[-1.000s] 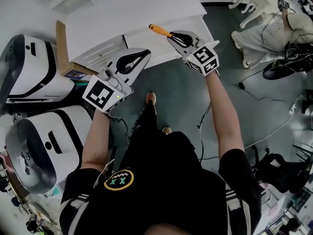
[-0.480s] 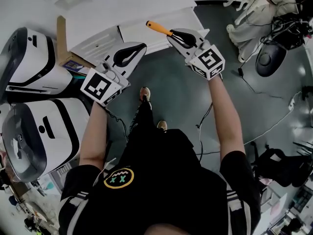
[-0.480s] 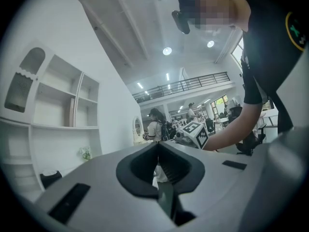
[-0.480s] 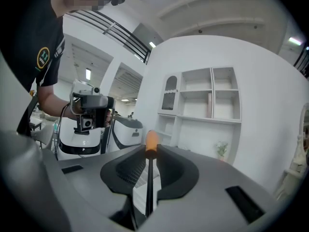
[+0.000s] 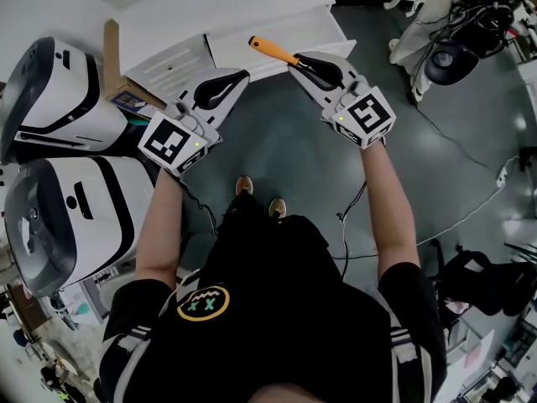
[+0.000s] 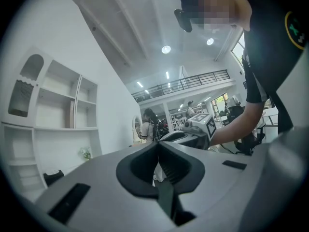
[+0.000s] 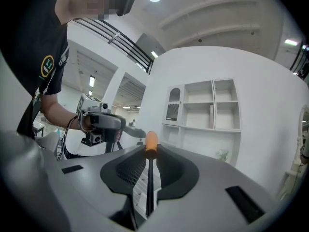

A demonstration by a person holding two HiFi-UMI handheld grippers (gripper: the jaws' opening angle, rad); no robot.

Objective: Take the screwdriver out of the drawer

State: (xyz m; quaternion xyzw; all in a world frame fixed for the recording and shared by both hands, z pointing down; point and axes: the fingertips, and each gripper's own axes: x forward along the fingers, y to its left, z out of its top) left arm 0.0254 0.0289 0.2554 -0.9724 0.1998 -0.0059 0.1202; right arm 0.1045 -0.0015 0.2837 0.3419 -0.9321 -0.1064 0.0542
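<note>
Two grippers hung before the white cabinet [image 5: 235, 15]: the left gripper [image 5: 241, 77], just off the cabinet's front edge, had its jaws pressed together on nothing; the right gripper [image 5: 299, 60] was clamped on the screwdriver [image 5: 270, 50], whose orange handle reached over that front edge

Not much to read here tbh. The closest thing to lettering is the round emblem [image 5: 202, 306] on the person's black shirt [image 5: 277, 309]: a yellow ring with two little x's side by side and a zigzag line. It also shows in both gripper views, but too small to make out more. The marker cube [image 5: 174, 143] on the left gripper [image 5: 239, 75] and the second marker cube [image 5: 367, 116] on the right gripper [image 5: 295, 60] just carry black-and-white square patterns, no letters or numbers.
</note>
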